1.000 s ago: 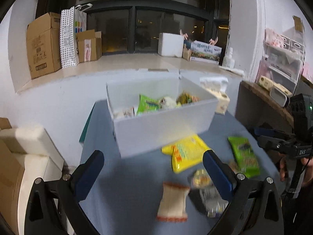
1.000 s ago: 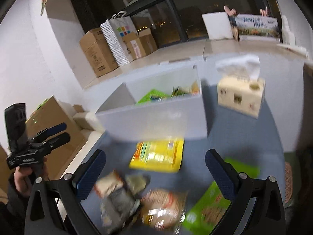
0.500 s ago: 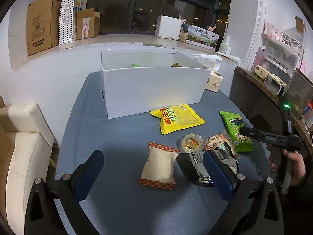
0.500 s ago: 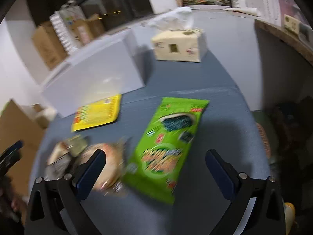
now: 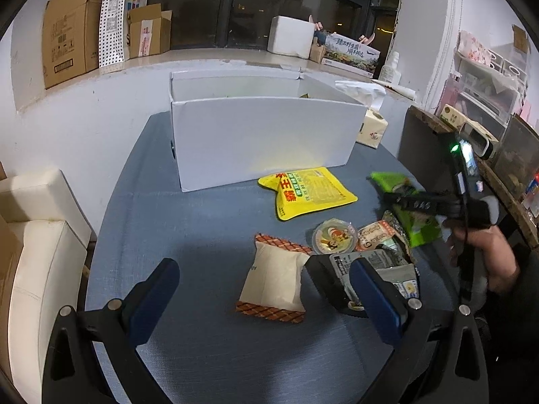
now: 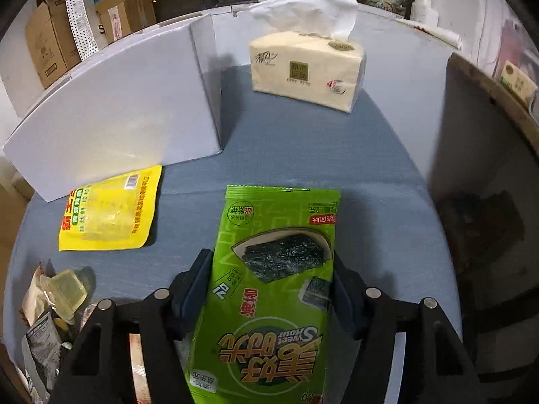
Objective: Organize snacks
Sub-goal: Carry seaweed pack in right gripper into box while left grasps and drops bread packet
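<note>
A green seaweed packet [image 6: 269,269] lies on the blue-grey table [image 6: 303,155] between the fingers of my right gripper [image 6: 269,259]. Its jaws are closing and the pads press the packet's two long edges. From the left wrist view the same packet [image 5: 417,225] looks tilted in the right gripper [image 5: 397,198]. My left gripper [image 5: 262,269] hangs open over a beige packet with orange checked ends [image 5: 273,282]. A yellow packet [image 5: 306,192] lies in front of the white box [image 5: 262,138]. A round jelly cup [image 5: 333,237] and a silver-black packet [image 5: 380,266] lie beside the beige one.
A tissue box [image 6: 306,64] stands right of the white box. A dark wooden shelf edge [image 5: 471,161] borders the table on the right, a cream sofa [image 5: 40,235] on the left. A hand [image 5: 485,256] holds the right gripper's handle.
Both views dropped closer to the table. My right gripper swung over the green packet and narrowed its jaws onto it. The left gripper stayed open.
</note>
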